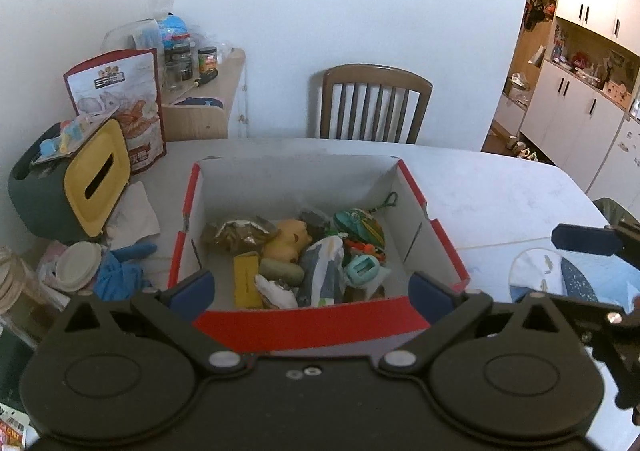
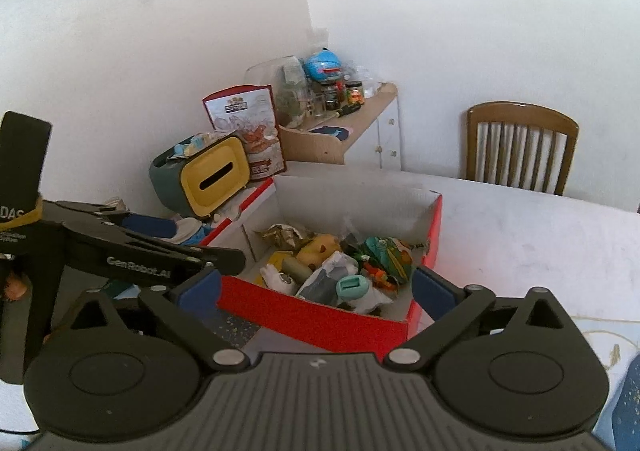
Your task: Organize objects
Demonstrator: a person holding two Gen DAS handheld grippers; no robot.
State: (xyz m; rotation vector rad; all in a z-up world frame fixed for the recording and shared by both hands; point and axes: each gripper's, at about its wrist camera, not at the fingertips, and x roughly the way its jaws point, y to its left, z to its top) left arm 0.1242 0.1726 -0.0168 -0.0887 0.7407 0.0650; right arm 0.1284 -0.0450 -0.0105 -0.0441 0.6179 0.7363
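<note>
Two tongs, both mine, hang over the near edge of the red box (image 1: 436, 247), and both are spread wide with nothing between the fingers. My left tongs (image 1: 312, 291) sit square to the box's near wall, blue pads just above its two near corners. My right tongs (image 2: 316, 291) come at the box (image 2: 320, 315) from its near right corner, and in that view my left tongs (image 2: 160, 247) show side-on at the left, beside the box's left wall.

The box stands on the white surface (image 1: 500, 187), its white inside open to the top. The loose things lie heaped in its near half: a yellow plush (image 1: 290, 241) in the middle, a crumpled foil bag (image 1: 236, 233) to its left, a yellow block (image 1: 246, 281) and a grey-green roll (image 1: 282, 271) nearer me, a folded cloth (image 1: 324, 271) in front, a teal clip (image 1: 362, 269) to its right, and a green striped ball (image 1: 360, 227) against the right side. They touch and overlap; the far half of the box floor is bare.

Left of the box, apart from it, a yellow-faced tissue holder (image 1: 96, 179) stands tilted, with a printed pouch (image 1: 120, 103) upright behind it and a blue glove (image 1: 120, 271) crumpled on the surface nearer me. A wooden chair (image 1: 370, 107) stands beyond the surface's far edge.
</note>
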